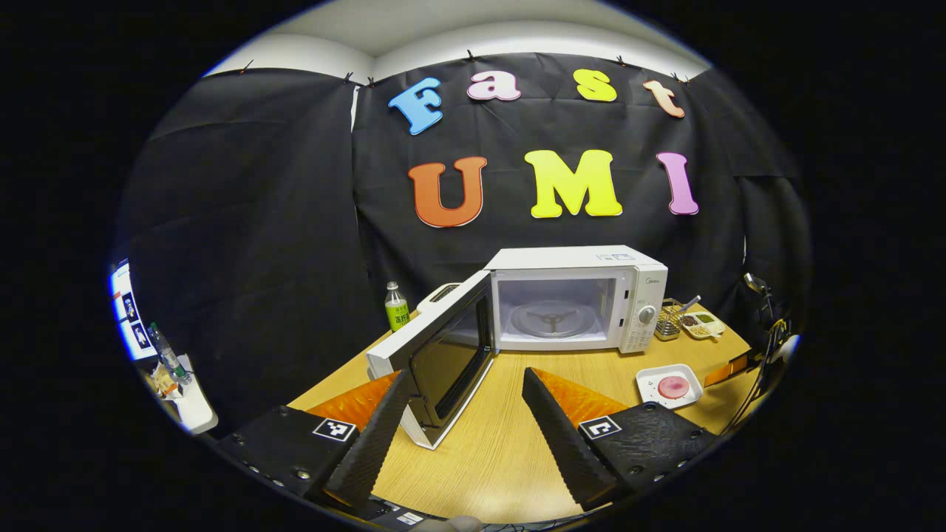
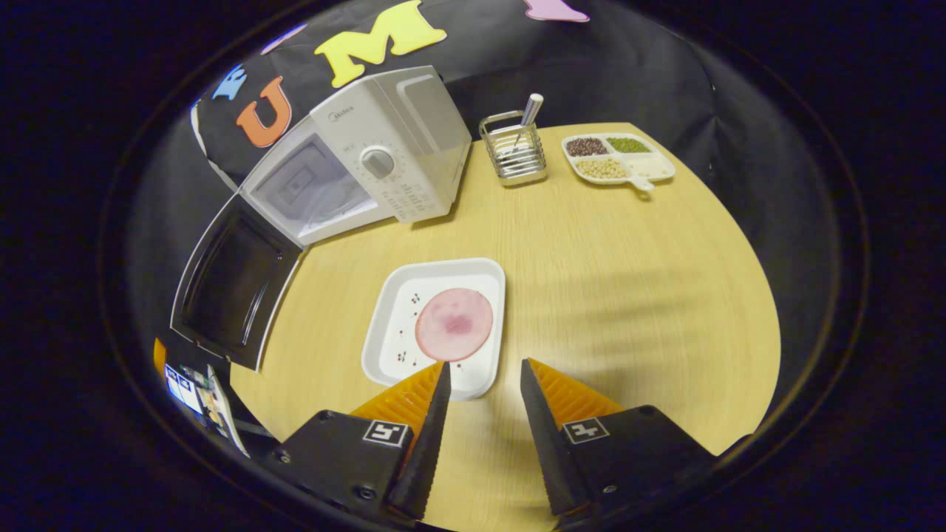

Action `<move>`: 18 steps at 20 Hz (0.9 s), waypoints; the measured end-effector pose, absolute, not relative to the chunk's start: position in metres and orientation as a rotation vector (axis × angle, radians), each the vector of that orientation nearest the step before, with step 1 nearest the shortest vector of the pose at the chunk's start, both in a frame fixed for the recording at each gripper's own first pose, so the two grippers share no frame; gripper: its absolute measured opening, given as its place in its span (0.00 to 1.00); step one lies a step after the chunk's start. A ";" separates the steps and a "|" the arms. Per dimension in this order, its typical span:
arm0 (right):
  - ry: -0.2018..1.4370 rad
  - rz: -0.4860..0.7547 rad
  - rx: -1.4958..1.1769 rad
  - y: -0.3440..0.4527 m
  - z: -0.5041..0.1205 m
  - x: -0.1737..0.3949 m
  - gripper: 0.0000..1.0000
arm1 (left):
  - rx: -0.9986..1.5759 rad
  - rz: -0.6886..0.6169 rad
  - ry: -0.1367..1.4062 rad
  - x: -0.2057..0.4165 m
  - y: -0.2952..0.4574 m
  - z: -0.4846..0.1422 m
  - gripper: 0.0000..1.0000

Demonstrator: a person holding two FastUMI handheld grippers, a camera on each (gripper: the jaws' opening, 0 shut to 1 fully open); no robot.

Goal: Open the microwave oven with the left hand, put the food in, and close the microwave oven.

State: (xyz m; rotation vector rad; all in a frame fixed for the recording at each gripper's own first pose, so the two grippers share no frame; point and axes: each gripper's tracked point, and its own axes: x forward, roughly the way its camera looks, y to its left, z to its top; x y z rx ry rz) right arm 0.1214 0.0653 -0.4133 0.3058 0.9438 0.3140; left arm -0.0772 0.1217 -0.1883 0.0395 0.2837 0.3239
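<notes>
The white microwave stands at the back of the wooden table. Its door is swung wide open to the left, and the glass turntable inside is bare. My left gripper is open, its fingers standing either side of the door's free edge, close in front of it. A white square plate carries a round pink slice of food in front of the microwave. My right gripper is open just above the plate's near edge, with nothing between its fingers.
A wire utensil holder and a divided dish of beans stand to the right of the microwave. A green bottle is behind the open door. Bare tabletop lies right of the plate.
</notes>
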 end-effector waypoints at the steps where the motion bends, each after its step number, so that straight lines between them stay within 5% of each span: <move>1: 0.967 0.336 0.316 0.069 -0.418 0.124 0.50 | 0.046 0.337 0.288 -0.076 0.120 -0.185 0.94; 2: 0.981 0.362 0.319 0.073 -0.421 0.124 0.60 | 0.051 0.348 0.291 -0.075 0.117 -0.182 0.94; 5: 1.024 0.384 0.322 0.076 -0.431 0.127 0.44 | 0.040 0.375 0.304 -0.072 0.105 -0.179 0.94; 6: 1.040 0.387 0.329 0.078 -0.433 0.126 0.55 | 0.034 0.381 0.305 -0.071 0.102 -0.178 0.94; 7: 1.037 0.388 0.341 0.079 -0.433 0.128 0.42 | 0.026 0.380 0.302 -0.069 0.098 -0.177 0.94; 8: 1.048 0.398 0.335 0.079 -0.433 0.128 0.53 | 0.022 0.377 0.299 -0.067 0.095 -0.175 0.94; 9: 1.053 0.401 0.331 0.078 -0.434 0.129 0.36 | 0.021 0.376 0.298 -0.066 0.094 -0.177 0.94; 10: 1.063 0.399 0.325 0.078 -0.435 0.130 0.46 | 0.022 0.371 0.299 -0.065 0.094 -0.178 0.94; 12: 1.077 0.379 0.322 0.075 -0.437 0.132 0.33 | 0.024 0.363 0.301 -0.063 0.098 -0.180 0.94; 14: 1.100 0.348 0.316 0.070 -0.440 0.134 0.03 | 0.022 0.356 0.306 -0.059 0.106 -0.185 0.94; 15: 1.112 0.332 0.327 0.071 -0.442 0.136 0.11 | 0.018 0.353 0.309 -0.057 0.110 -0.188 0.94; 18: 1.141 0.314 0.402 0.077 -0.441 0.139 0.04 | -0.002 0.348 0.307 -0.052 0.124 -0.194 0.94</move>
